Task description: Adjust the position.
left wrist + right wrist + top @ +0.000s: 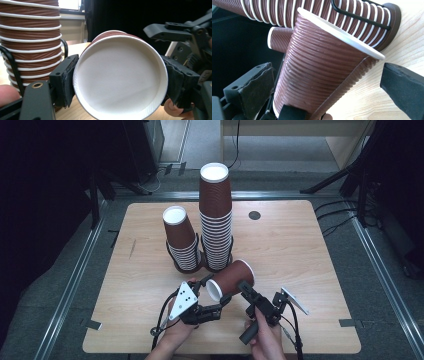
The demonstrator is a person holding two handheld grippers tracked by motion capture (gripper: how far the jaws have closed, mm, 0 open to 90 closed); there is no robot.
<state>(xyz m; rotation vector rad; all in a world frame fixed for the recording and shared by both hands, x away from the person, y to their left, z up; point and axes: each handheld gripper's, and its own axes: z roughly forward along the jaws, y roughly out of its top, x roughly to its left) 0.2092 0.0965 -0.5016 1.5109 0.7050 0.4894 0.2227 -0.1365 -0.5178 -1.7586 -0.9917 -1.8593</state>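
A brown ribbed paper cup (234,275) lies on its side in the air over the table's front middle. Its white base (117,75) faces my left gripper (215,291), which is shut on the narrow end, one pad (66,80) pressing each side. My right gripper (243,286) comes in from the right, and its jaws stand open around the cup's body (319,65). The two pads (258,87) sit well clear of the cup's wall. The cup's wide rim points away toward the stacks.
Two stacks of upside-down brown cups stand in black wire holders at the table's middle: a tall one (216,220) and a shorter one (181,240) to its left. The tall stack (30,42) is just behind the held cup. A small dark disc (254,215) lies near the wooden table's (300,250) far edge.
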